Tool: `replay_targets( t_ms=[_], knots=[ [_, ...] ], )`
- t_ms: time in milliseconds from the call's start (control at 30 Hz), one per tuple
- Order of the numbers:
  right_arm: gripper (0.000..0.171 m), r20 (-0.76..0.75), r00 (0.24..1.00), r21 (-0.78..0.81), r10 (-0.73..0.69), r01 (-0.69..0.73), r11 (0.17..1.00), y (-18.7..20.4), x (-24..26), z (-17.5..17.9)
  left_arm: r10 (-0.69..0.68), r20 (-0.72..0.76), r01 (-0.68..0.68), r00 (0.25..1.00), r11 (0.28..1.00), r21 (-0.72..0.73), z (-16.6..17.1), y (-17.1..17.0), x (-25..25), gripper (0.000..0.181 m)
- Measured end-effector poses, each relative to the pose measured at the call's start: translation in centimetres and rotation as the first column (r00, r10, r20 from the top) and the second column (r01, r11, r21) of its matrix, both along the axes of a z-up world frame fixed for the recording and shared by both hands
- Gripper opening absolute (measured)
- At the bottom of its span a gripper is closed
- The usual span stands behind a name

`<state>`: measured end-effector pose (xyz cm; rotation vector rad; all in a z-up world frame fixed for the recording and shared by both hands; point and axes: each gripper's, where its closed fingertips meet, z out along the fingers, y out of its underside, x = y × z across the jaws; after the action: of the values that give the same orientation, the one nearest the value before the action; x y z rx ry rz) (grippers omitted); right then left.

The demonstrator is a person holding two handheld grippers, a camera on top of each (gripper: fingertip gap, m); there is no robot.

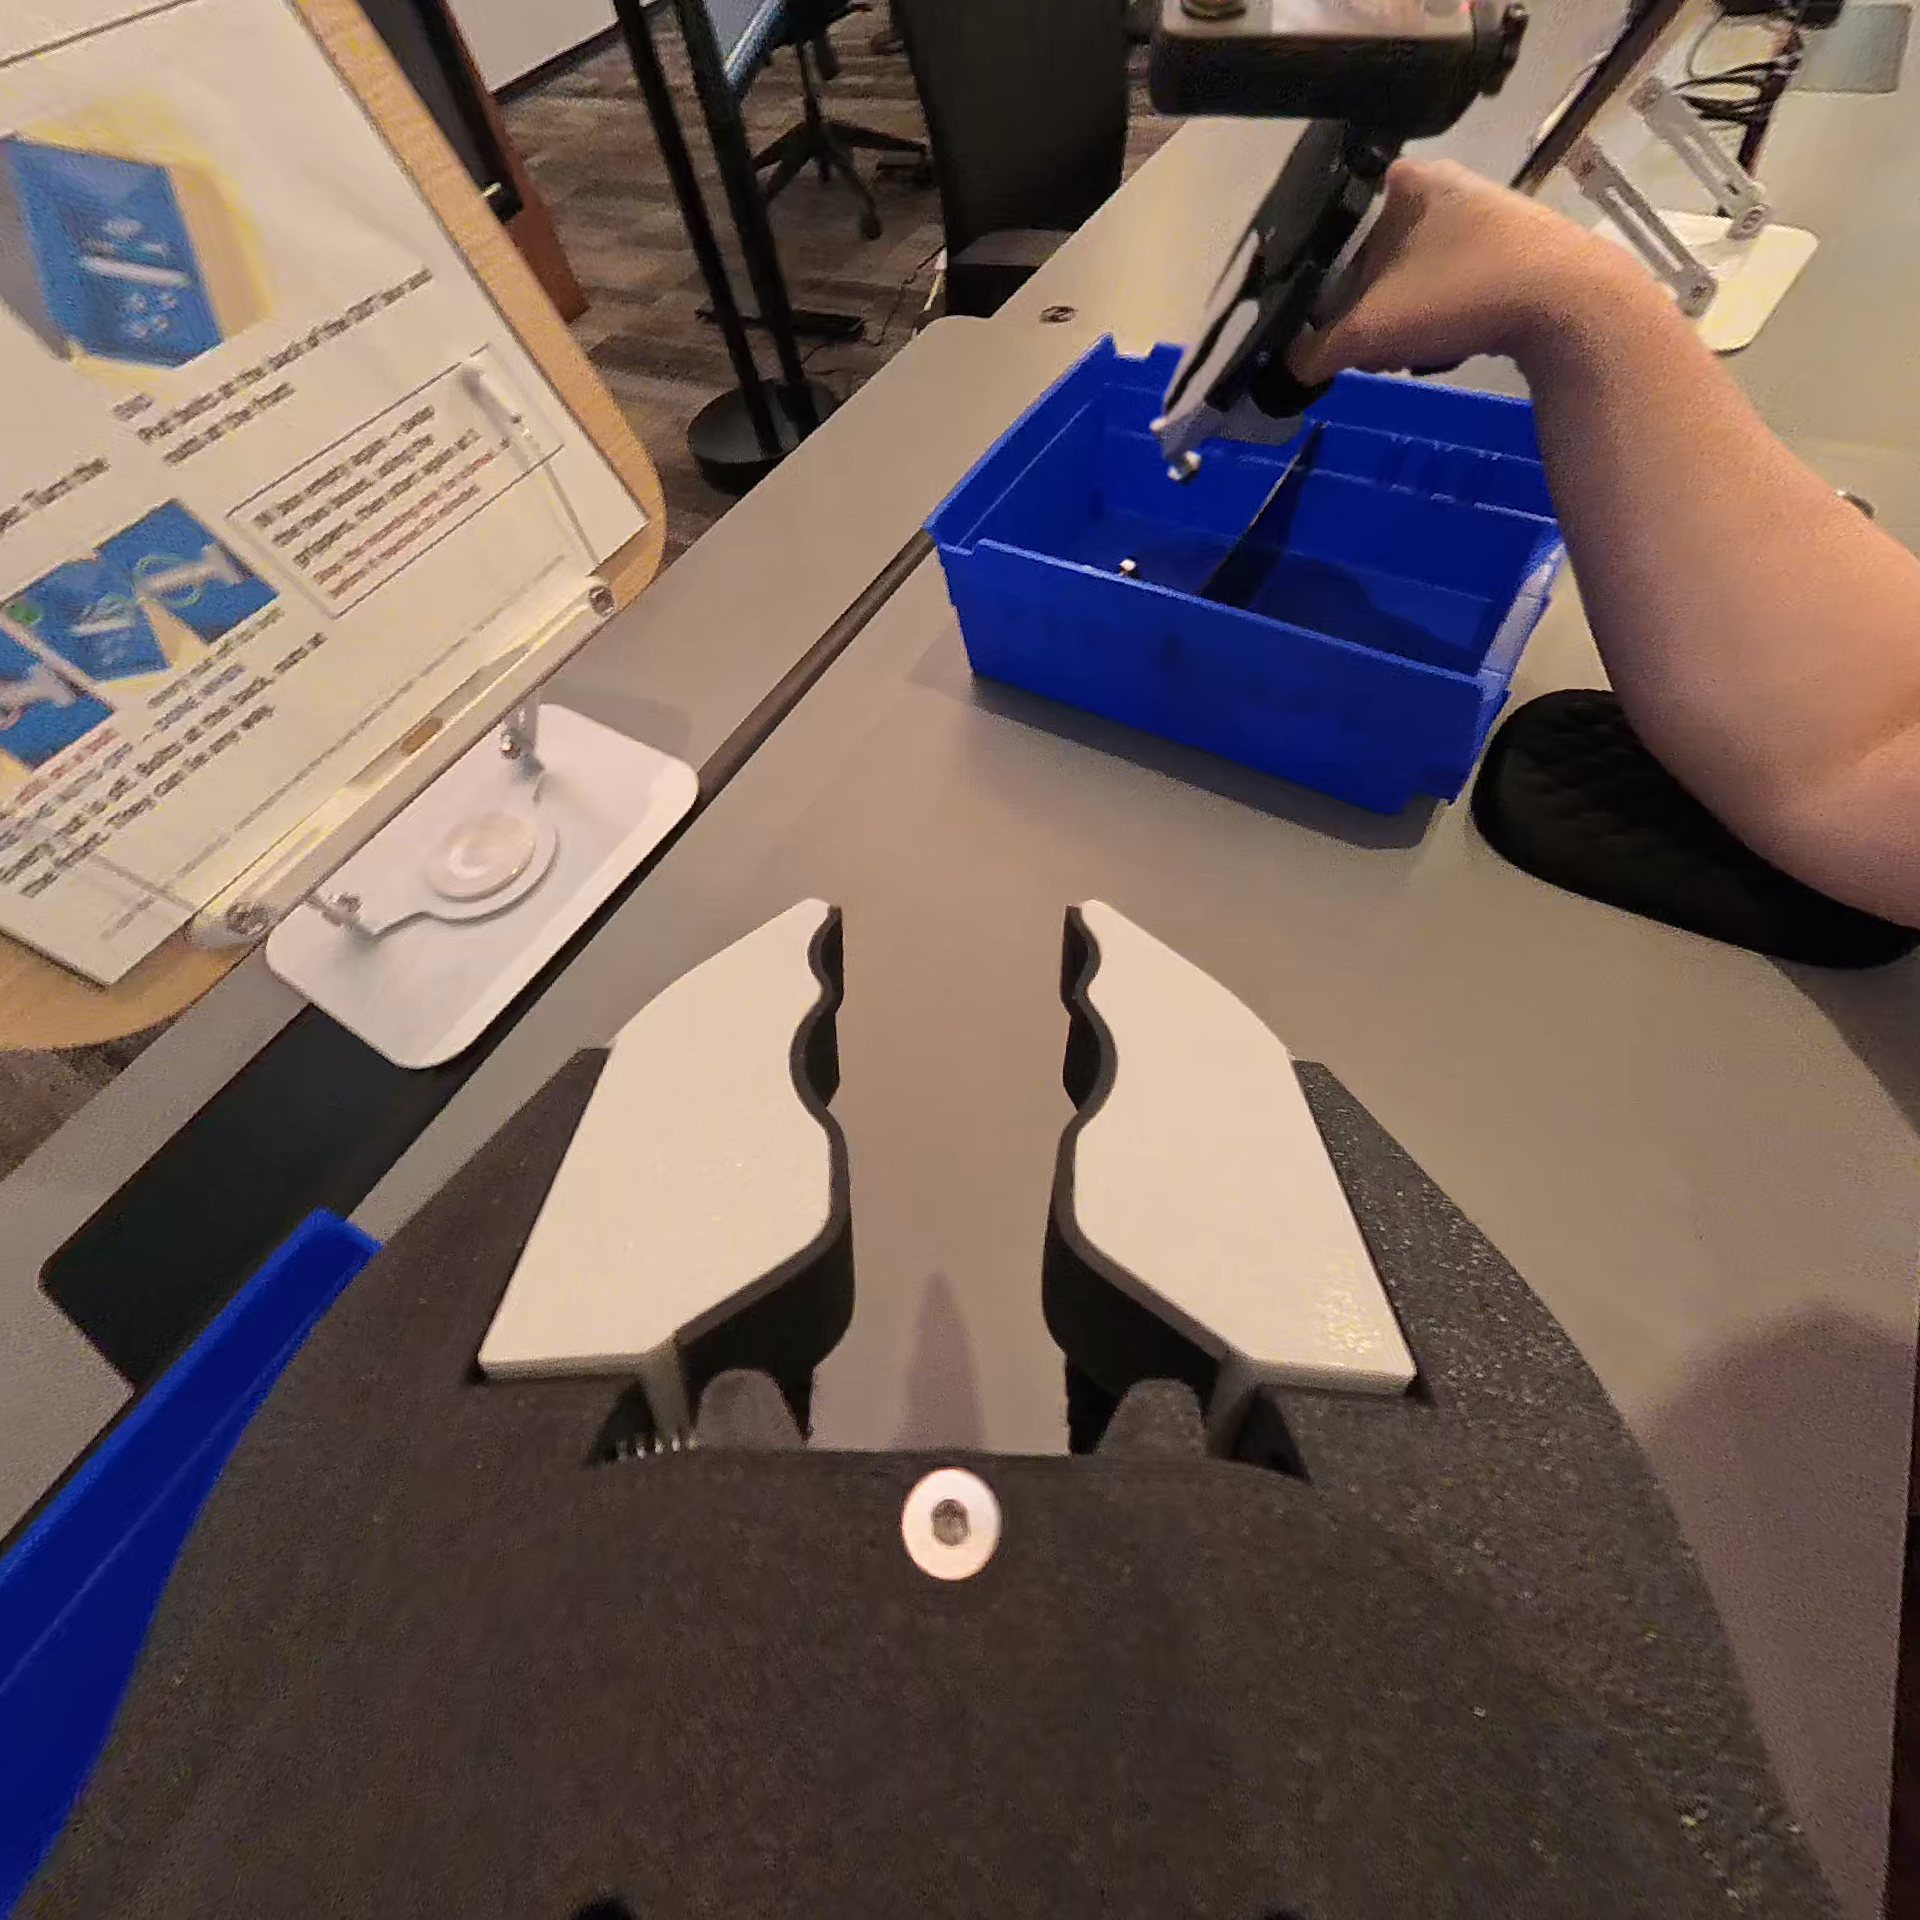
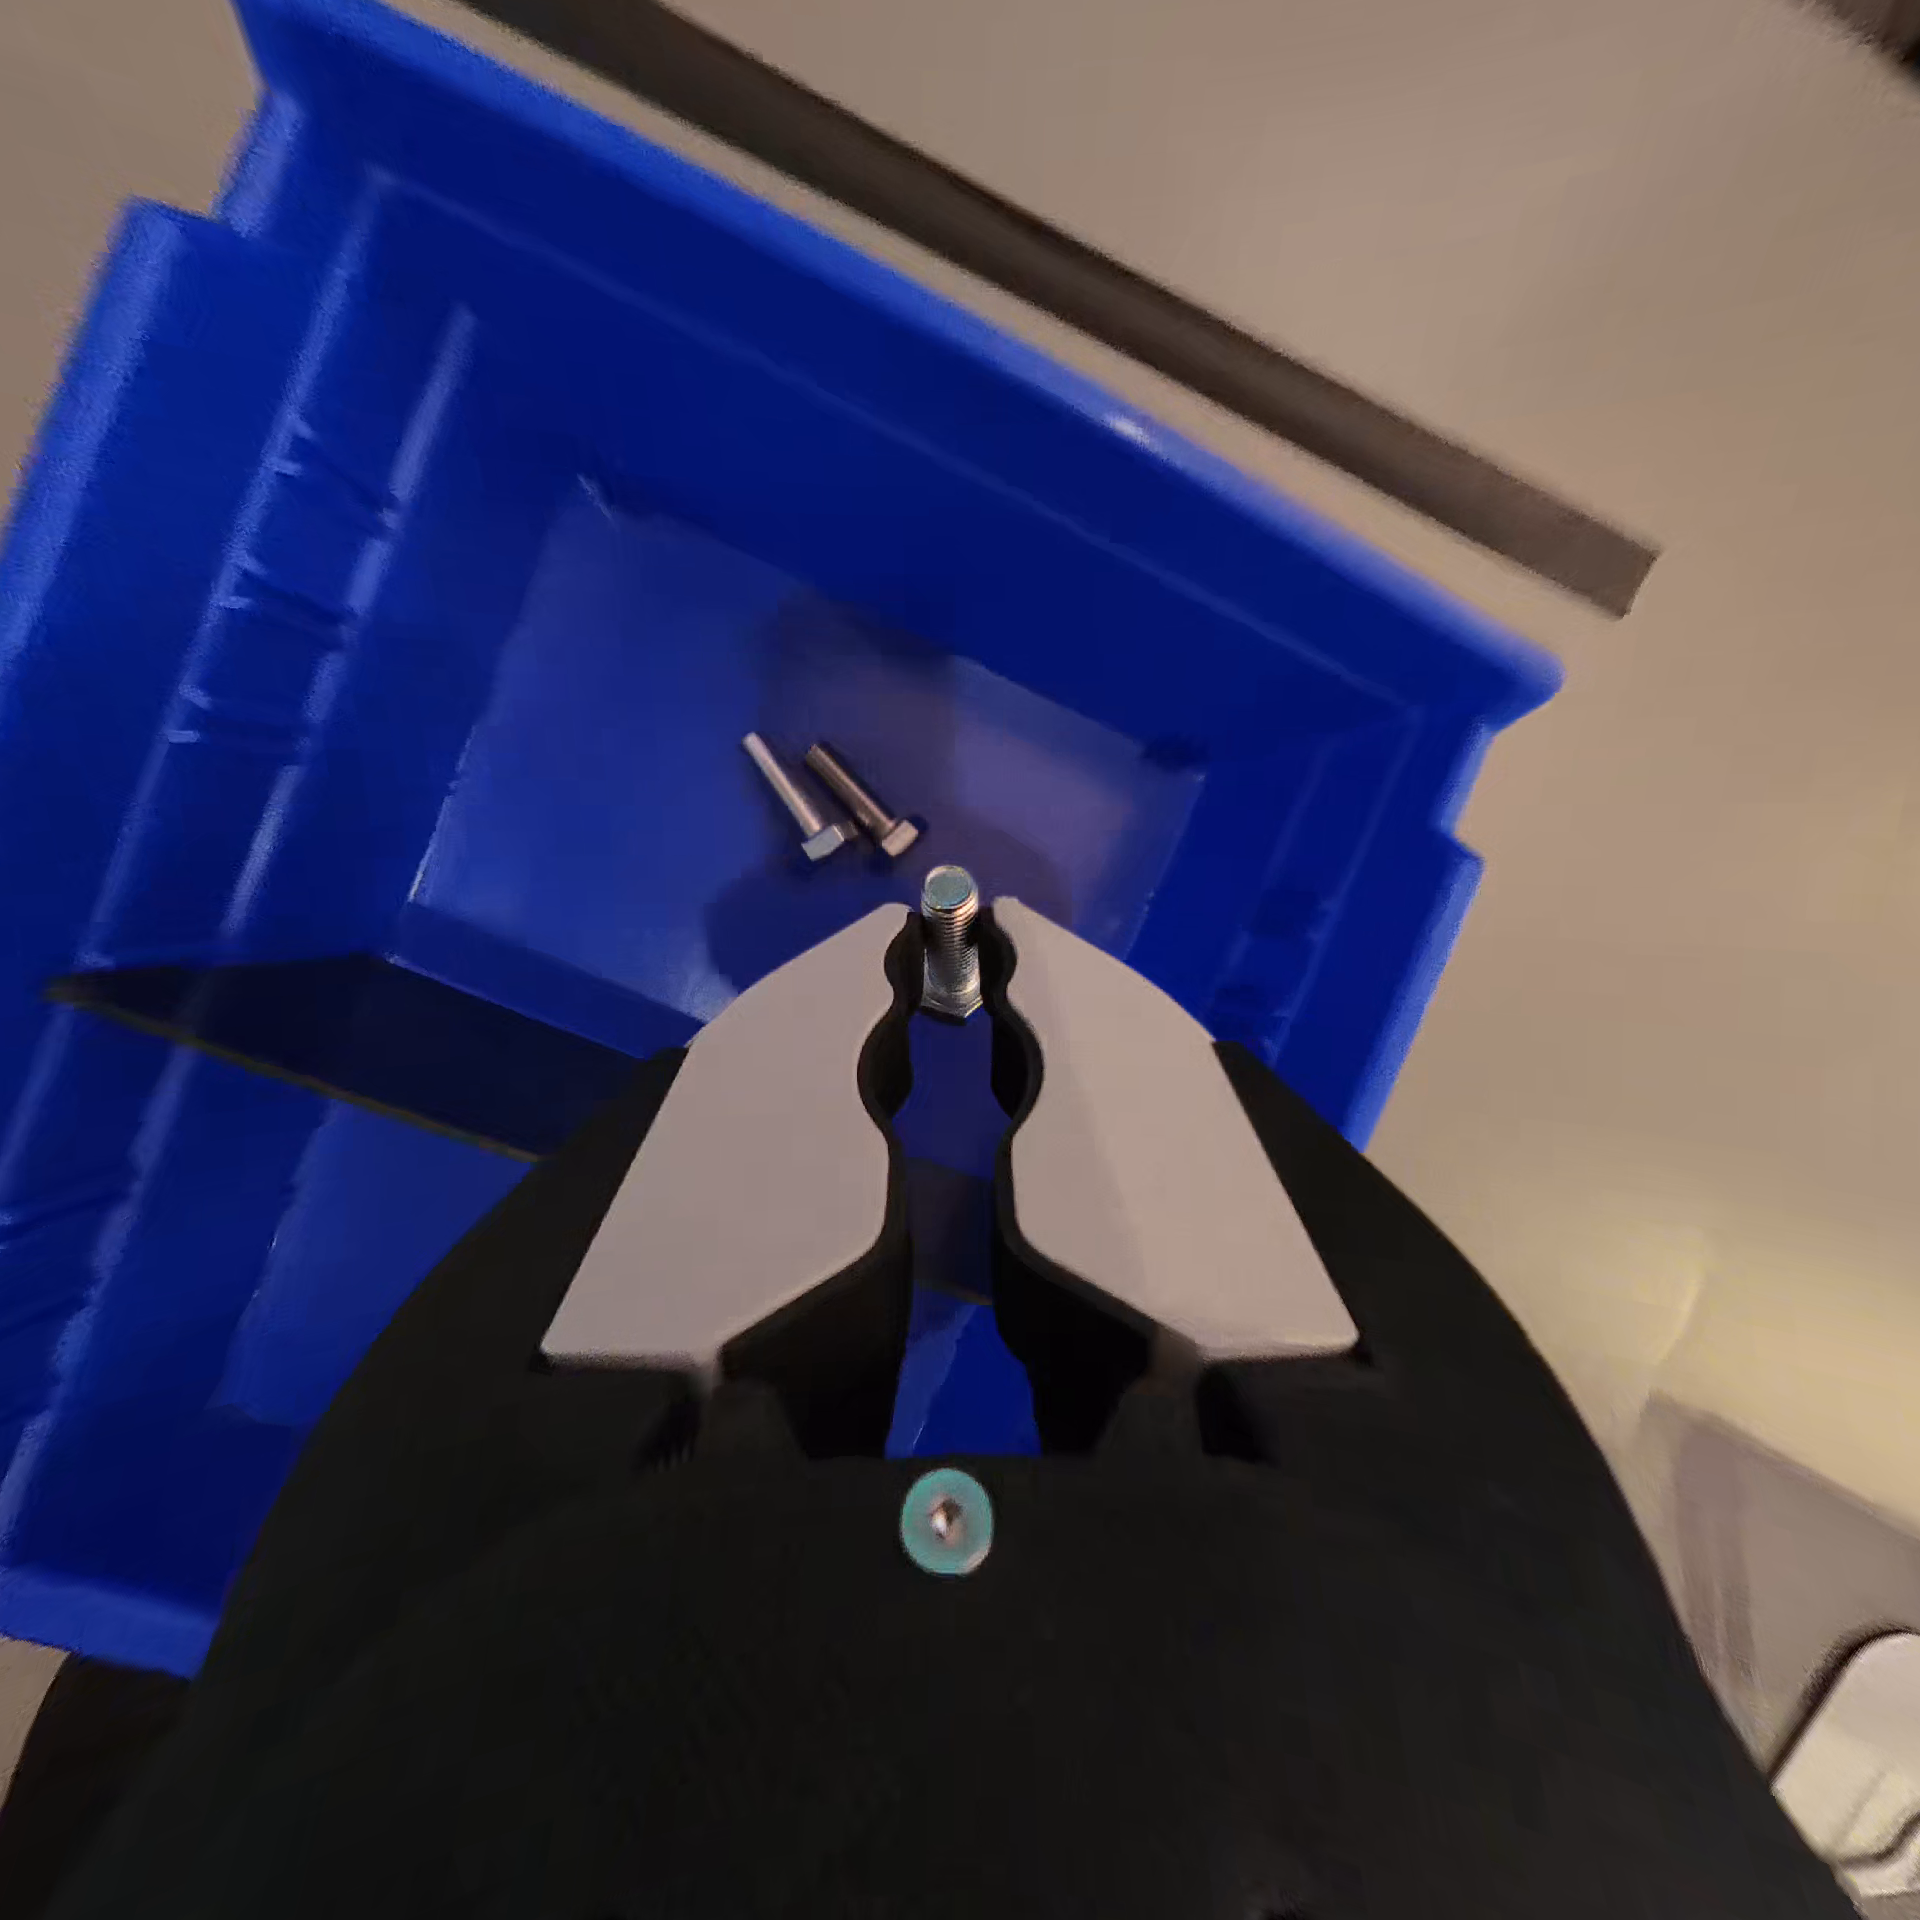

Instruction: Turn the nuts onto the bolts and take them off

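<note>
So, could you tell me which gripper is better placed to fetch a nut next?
Left, probably. The left gripper is open and empty above the table, while the right gripper is shut on a bolt over the blue bin. No nut is visible, so its place is unclear.

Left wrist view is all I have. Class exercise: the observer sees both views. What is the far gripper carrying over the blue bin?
Observer: The right gripper is shut on a bolt, threaded end pointing away from the camera.
Operator: Is anything lying in that compartment?
Observer: Two more bolts lie side by side on the floor of the blue bin.
Operator: Any nut on the held bolt?
Observer: None shows on the visible thread.
</note>
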<state>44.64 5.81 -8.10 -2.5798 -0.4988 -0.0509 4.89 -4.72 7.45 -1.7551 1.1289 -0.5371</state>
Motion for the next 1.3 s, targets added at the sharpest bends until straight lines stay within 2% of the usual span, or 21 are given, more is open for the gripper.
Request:
replay_targets(
  t_ms=[167,200,233,300,433,500,633,700,800,900,1200,1300],
  knots=[
    [0.013,0.001,0.998,-0.108,-0.061,0.061,0.992,0.2,0.9,-2.4,0.141,-0.089,-0.145,0.986,0.988,-0.046,-1.3,1.7,-4.0,0.039],
    [0.018,0.006,0.998,-0.104,-0.068,0.068,0.992,0.4,1.1,-2.5,0.177,-0.121,-0.185,0.977,0.981,-0.061,-1.9,2.1,-5.1,0.039],
    [0.026,0.007,0.998,-0.083,-0.067,0.067,0.994,0.8,1.2,-2.4,0.222,-0.161,-0.237,0.962,0.969,-0.076,-2.5,2.5,-6.4,0.038],
    [0.032,-0.004,0.998,-0.023,-0.062,0.062,0.998,1.3,1.2,-1.6,0.322,-0.246,-0.353,0.914,0.931,-0.093,-3.8,3.4,-9.3,0.037],
    [0.032,-0.088,0.996,0.146,-0.028,0.041,0.989,1.7,0.3,2.1,0.428,-0.317,-0.497,0.846,0.849,-0.181,-5.8,3.9,-14.2,0.034],
    [0.032,-0.117,0.993,0.217,-0.007,0.033,0.976,1.7,-0.2,4.1,0.431,-0.338,-0.520,0.837,0.818,-0.245,-6.9,3.4,-15.9,0.034],
    [0.032,-0.096,0.995,0.298,0.022,0.008,0.955,1.3,-0.7,6.4,0.430,-0.436,-0.566,0.791,0.784,-0.254,-9.6,3.2,-19.2,0.034],
    [0.032,-0.085,0.996,0.312,0.031,-0.003,0.950,1.2,-0.9,6.9,0.437,-0.490,-0.622,0.754,0.714,-0.322,-11.4,2.8,-20.5,0.035],
    [0.032,-0.067,0.997,0.310,0.041,-0.018,0.951,1.0,-1.2,7.0,0.456,-0.595,-0.724,0.662,0.594,-0.350,-14.0,2.5,-22.4,0.036],
    [0.034,-0.046,0.998,0.284,0.040,-0.025,0.958,0.8,-1.2,6.4,0.427,-0.657,-0.772,0.621,0.479,-0.418,-16.7,1.9,-22.9,0.039],
    [0.035,-0.002,0.999,0.246,0.050,-0.048,0.968,0.9,-1.5,5.5,0.383,-0.683,-0.781,0.622,0.364,-0.508,-20.8,3.0,-21.9,0.034],
    [0.035,0.003,0.999,0.241,0.049,-0.048,0.969,0.9,-1.3,5.4,0.351,-0.722,-0.800,0.597,0.328,-0.502,-22.2,2.8,-22.4,0.032]
  ],
)
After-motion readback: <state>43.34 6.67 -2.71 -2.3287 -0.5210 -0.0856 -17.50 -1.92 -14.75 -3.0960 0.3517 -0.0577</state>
